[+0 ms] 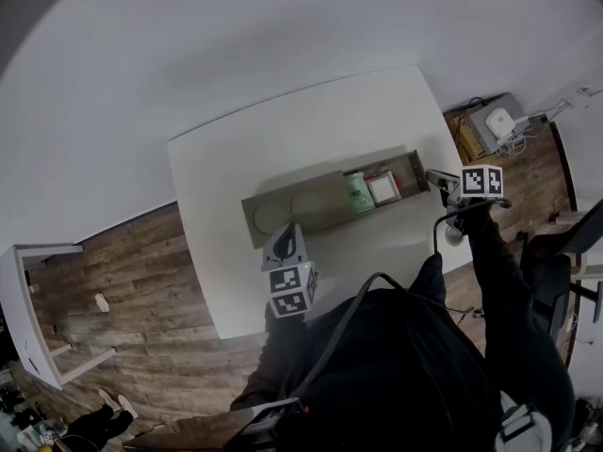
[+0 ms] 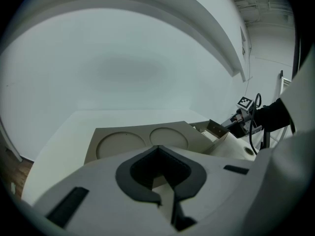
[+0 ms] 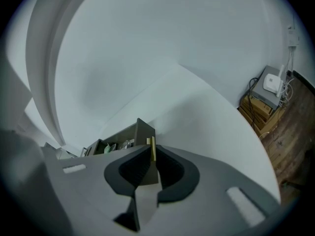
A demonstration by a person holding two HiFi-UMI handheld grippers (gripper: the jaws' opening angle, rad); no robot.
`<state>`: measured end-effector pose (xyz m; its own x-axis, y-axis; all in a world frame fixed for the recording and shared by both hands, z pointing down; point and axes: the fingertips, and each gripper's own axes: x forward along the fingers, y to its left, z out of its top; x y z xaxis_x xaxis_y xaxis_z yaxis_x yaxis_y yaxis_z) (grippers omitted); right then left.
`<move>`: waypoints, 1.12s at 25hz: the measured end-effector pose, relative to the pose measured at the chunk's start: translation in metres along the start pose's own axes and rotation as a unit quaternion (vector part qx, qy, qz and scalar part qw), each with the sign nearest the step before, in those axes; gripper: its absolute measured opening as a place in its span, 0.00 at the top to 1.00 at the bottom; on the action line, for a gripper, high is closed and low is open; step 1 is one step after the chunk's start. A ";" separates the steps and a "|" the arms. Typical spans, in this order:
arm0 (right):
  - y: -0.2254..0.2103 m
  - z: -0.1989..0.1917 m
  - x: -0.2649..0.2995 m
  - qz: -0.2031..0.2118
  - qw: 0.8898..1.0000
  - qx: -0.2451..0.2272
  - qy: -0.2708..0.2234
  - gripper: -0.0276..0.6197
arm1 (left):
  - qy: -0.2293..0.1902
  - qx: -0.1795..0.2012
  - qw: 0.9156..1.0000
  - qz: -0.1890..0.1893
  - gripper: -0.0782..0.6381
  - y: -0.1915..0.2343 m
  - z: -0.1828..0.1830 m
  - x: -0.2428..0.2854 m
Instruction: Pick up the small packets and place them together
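Progress: Judging by how things lie, the task is mostly done. The packets sit together at the tray's right end, and no loose packet shows on the surface (image 1: 236, 158) around the tray.
Left to do: At most one piece remains, if the yellow strip in the right gripper is a packet. Otherwise I see nothing left to gather.
Left gripper (image 2: 157, 148): Its jaws are together with nothing between them. It hangs over the tray's near left edge, pointing down toward the round hollows and well apart from the packets.
Tray (image 1: 332, 205): A long cardboard tray lying across the middle of the surface.
Hollows (image 1: 268, 217): Two round recesses in the tray's left half, both bare.
Green packet (image 1: 358, 194): Lies in the tray's right half, on the side nearer the hollows.
White packet (image 1: 383, 188): Lies just beside the green packet, toward the tray's right end. Whether the two touch is too small to tell.
Right gripper (image 1: 436, 178): Sits at the tray's right end wall, with its jaws nearly together and pinching a thin yellow strip.
Yellow strip (image 3: 151, 146): Stands edge-on between the right gripper's jaw tips, right at the tray's end wall. I cannot tell whether it is a packet or the cardboard's own edge.
Packets to right gripper: They are near, just inside the tray's end wall from the jaw tips.
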<state>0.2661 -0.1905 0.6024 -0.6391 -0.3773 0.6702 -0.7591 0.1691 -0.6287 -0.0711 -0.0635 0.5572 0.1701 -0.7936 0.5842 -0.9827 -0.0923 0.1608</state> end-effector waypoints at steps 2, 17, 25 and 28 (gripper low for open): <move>0.001 0.003 -0.006 0.008 1.000 0.005 -0.013 0.85 | 0.000 -0.002 1.000 0.000 0.89 0.000 -0.001 0.000; 0.143 -0.007 0.035 0.047 0.965 -0.253 0.046 0.82 | -0.025 -0.043 0.999 0.013 0.89 0.009 0.006 -0.017; 0.154 -0.040 0.099 0.043 0.959 -0.251 0.127 0.82 | -0.034 -0.067 0.997 0.015 0.89 0.017 0.005 -0.026; 0.149 -0.040 0.108 0.027 0.956 -0.255 0.139 0.82 | -0.035 -0.066 0.997 0.013 0.89 0.016 0.006 -0.024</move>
<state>0.0787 -0.1694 0.5970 -0.6328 -0.1106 0.7664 -0.6409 0.6302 -0.4383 -0.0916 -0.0495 0.5406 0.1340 -0.8349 0.5338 -0.9678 0.0057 0.2517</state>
